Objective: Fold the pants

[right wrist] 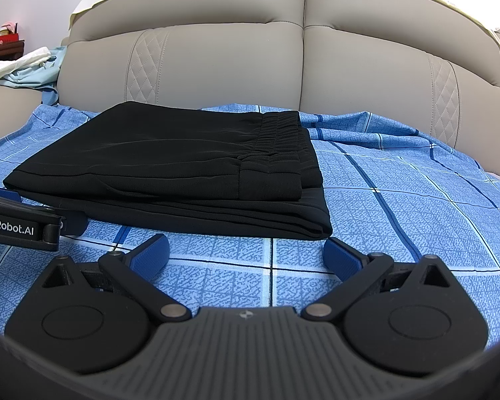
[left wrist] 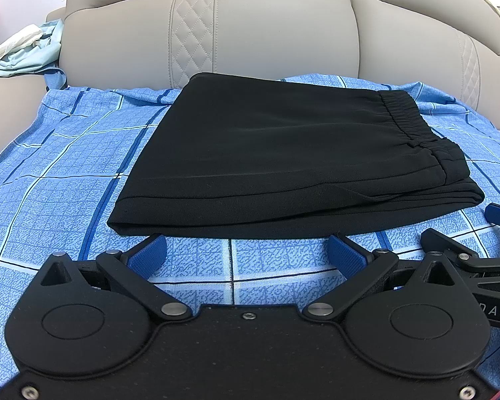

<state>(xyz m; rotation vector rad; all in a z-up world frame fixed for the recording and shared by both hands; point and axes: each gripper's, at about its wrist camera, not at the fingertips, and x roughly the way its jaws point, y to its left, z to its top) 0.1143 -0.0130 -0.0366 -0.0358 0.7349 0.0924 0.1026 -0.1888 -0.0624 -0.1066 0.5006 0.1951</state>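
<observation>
The black pants [left wrist: 283,153] lie in a compact folded stack on the blue checked sheet [left wrist: 66,180] of the bed, waistband to the right. Both the left gripper [left wrist: 246,250] and right gripper [right wrist: 246,250] sit near its front edge, jaws spread and empty. Folding looks finished; at most a smoothing touch remains.

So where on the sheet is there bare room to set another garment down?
Bare checked sheet lies right of the folded black pants, out to the sofa back. The near strip is crowded by the left gripper and right gripper.
</observation>
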